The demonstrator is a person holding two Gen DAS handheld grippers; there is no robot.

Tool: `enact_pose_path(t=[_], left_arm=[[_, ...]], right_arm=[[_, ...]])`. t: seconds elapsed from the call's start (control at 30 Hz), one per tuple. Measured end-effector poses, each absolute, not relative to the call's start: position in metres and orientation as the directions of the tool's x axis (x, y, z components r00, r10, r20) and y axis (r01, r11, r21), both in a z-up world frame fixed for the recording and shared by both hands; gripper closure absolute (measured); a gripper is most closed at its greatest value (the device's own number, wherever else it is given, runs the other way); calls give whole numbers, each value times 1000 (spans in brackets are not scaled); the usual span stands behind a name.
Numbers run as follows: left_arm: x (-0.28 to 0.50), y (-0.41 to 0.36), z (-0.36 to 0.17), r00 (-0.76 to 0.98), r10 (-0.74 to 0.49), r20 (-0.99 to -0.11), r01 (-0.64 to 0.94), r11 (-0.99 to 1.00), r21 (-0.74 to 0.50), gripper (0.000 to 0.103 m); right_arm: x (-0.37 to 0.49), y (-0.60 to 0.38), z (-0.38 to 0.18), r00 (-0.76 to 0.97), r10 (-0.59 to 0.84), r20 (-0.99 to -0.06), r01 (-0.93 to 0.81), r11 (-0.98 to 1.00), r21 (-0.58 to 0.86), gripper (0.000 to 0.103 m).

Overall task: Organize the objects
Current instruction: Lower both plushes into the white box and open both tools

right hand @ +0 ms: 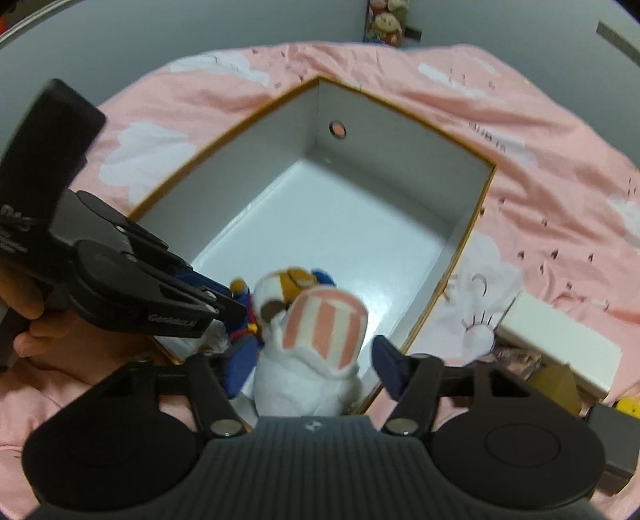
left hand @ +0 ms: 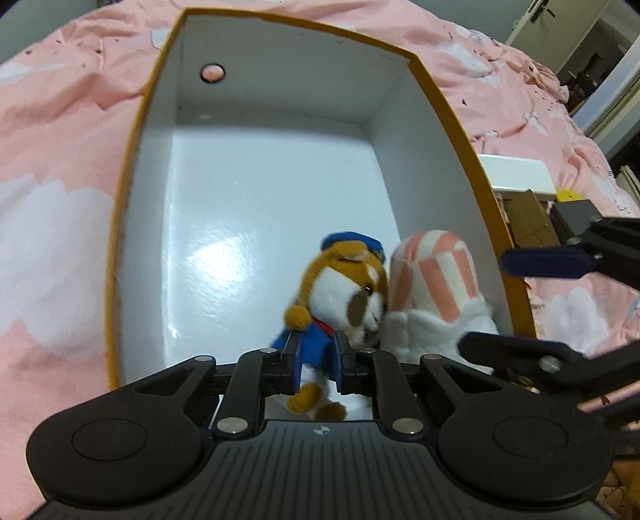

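Plush crowds one near corner of the box point(left hand: 160, 132): the left tool point(left hand: 316, 356) is clenched on the brown toy point(left hand: 340, 288), the right tool point(right hand: 312, 368) released around the striped toy point(right hand: 320, 340). Lifting carelessly could snag either.

A pink bedspread point(right hand: 540, 132) printed with white clouds lies rumpled across the whole surface, backed by a plain grey wall point(right hand: 180, 28). A picture of cartoon figures point(right hand: 386, 20) hangs on that wall. At one edge, an open doorway point(left hand: 592, 60) gives onto a darker room.
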State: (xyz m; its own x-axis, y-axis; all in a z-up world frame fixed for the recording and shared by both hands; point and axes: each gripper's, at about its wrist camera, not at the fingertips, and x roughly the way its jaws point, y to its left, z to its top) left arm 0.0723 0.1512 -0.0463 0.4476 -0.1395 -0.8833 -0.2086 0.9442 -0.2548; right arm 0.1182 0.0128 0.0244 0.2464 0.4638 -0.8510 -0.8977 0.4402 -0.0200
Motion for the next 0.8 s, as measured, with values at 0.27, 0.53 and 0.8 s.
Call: enact_pose_path(t=[0.27,0.53,0.8], left_arm=[[79,149,-46,432,-128,-893,-184,956,-227,82],[83,156,-46,437,-205,-876,-203,926,-318,82],[106,150,-35,477,-125,-870,-123,971,-207,72]], right_arm=[[123,26,5,250,421,-872,-897,439,-45,51],[140,28,2,221,418,-881,-901,434,-20,52],[144,27,1,206,425,-881,-915,404,-19,51]])
